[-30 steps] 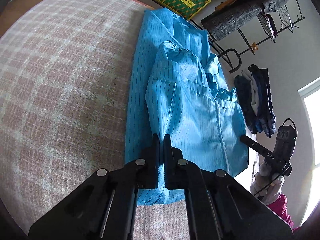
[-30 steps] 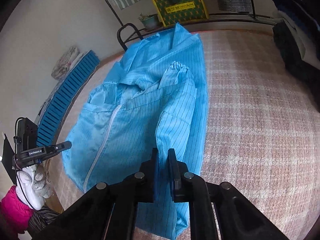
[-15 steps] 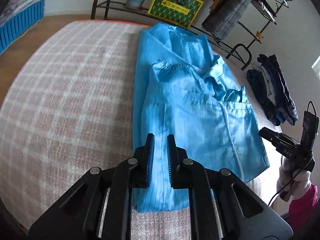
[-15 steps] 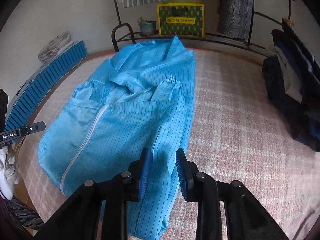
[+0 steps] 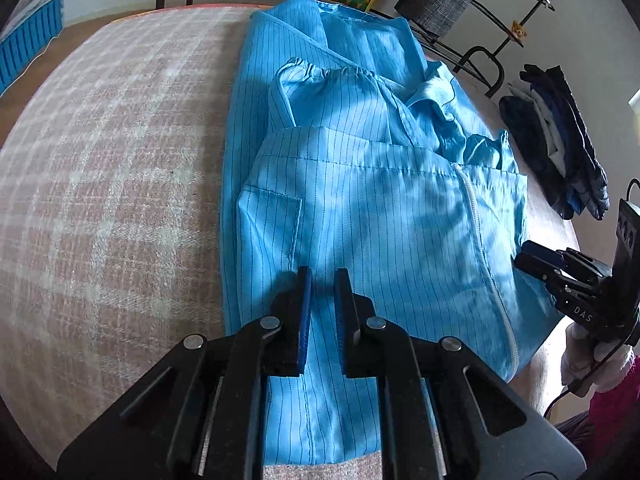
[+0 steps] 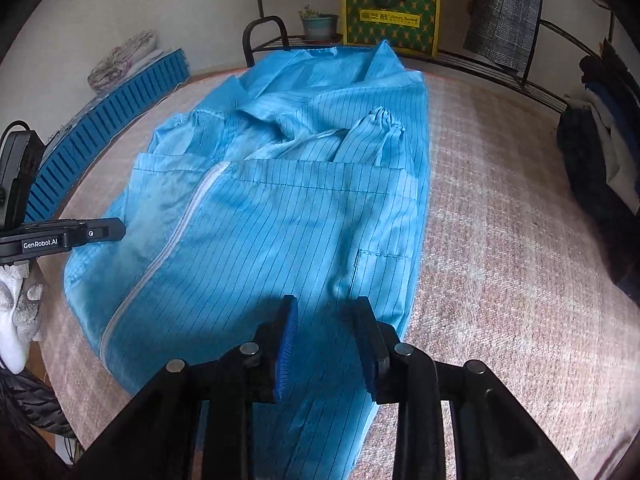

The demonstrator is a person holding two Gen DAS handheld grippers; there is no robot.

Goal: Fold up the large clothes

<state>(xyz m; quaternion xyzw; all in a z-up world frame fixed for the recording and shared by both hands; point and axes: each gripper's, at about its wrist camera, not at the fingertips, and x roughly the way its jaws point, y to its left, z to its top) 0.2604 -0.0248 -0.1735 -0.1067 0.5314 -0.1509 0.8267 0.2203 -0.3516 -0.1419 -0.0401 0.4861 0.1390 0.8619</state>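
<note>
Blue garment (image 5: 360, 208) lies under both parted, empty claws.

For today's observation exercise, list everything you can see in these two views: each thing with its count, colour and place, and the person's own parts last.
coat: 1, bright blue with thin dark stripes and a white zip, lying partly folded along the bed
bedcover: 1, pink and white check, under the coat
box: 1, yellow and green, on the rack behind the bed
plant pot: 1, grey-green, on the rack left of the box
dark clothes: 1 pile, navy and black, at the bed's edge
slatted panel: 1, blue, along the other side of the bed
left tool: 1, black with blue pads, open over the coat's near end
right tool: 1, black with blue pads, open over the coat
</note>
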